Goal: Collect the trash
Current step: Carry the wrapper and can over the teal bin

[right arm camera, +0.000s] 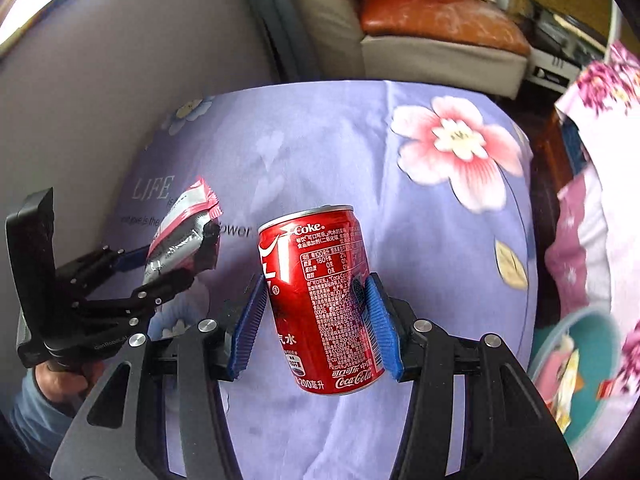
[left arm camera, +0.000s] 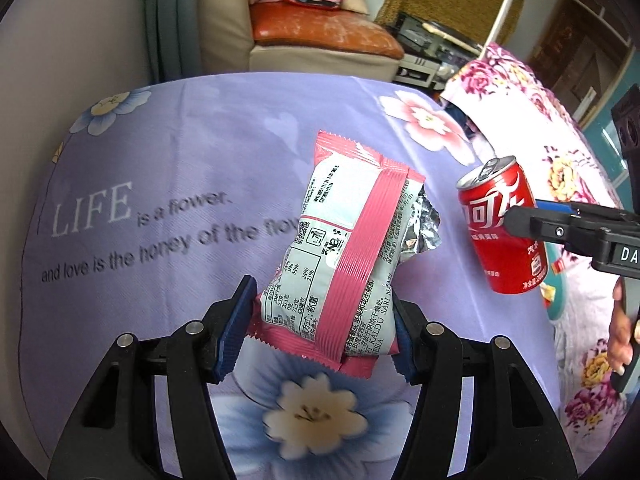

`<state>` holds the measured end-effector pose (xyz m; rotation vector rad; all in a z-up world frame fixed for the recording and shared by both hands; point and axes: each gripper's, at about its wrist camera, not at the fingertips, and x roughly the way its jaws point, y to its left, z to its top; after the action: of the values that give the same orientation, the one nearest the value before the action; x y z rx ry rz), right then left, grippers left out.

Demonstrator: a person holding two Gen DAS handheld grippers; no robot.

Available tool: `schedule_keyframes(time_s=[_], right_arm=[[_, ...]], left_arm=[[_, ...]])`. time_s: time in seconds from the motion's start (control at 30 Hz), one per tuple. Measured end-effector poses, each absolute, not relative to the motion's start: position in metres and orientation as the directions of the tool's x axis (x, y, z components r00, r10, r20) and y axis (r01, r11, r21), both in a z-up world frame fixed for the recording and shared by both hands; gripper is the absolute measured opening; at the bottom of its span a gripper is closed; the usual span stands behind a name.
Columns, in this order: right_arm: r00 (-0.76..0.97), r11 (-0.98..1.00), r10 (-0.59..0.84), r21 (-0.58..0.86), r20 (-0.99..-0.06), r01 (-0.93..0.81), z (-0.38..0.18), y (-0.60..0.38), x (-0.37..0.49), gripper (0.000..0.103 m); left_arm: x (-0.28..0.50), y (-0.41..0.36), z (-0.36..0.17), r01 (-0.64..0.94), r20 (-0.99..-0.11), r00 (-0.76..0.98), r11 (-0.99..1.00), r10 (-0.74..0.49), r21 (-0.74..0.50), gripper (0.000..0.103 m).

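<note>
Hidden or cut off: I see only part of the teal bin (right arm camera: 592,344) at the right edge, and what lies in it is too cramped to make out – some pale and pink scraps. The hand (left arm camera: 622,332) on the right gripper is half out of view.
Left gripper: my left gripper (left arm camera: 320,338) is clamped on the lower end of 1 pink-and-white snack wrapper (left arm camera: 348,248), held off the cloth, its torn foil end to the right.
Right gripper: my right gripper (right arm camera: 316,322) grips 1 red cola can (right arm camera: 320,296) across its middle, tilted, clear of the table; the blue pads (right arm camera: 380,324) press its sides.
Count: 2 grippers, 1 wrapper, 1 can, 1 bin.
Relation: the can hangs just right of the wrapper – apart, not touching.
Surface: a table under a lilac tablecloth (left arm camera: 160,168) printed with flowers and lettering.
Room: a beige sofa with an orange cushion (left arm camera: 320,30) stands behind; a pink flowered cloth (left arm camera: 532,92) covers something to the right.
</note>
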<state>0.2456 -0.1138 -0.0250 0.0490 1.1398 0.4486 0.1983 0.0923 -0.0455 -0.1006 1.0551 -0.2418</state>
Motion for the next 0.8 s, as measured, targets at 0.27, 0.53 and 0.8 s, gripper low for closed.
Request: schedule_keyframes(time_s=[0.27, 0.53, 0.8], right_arm=[[0.383, 0.904, 0.422, 0.353, -0.822, -0.240, -0.024, -0.157, 0.203, 0.048], [0.490, 0.903, 0.422, 0.406, -0.763, -0.145, -0.020, -0.207, 0.171, 0.048], [0.549, 0.883, 0.419, 0.465, -0.723, -0.062, -0.018, -0.272, 0.154, 0.048]], left_arm=[[0.173, 0.060, -0.042, 0.169, -0.853, 0.452, 0.964, -0.263, -0.208, 0.061], [0.163, 0.009, -0.035, 0.223, -0.856, 0.437, 0.955, -0.277, -0.196, 0.061], [0.163, -0.051, -0.036, 0.287, -0.858, 0.412, 0.937, -0.307, -0.198, 0.061]])
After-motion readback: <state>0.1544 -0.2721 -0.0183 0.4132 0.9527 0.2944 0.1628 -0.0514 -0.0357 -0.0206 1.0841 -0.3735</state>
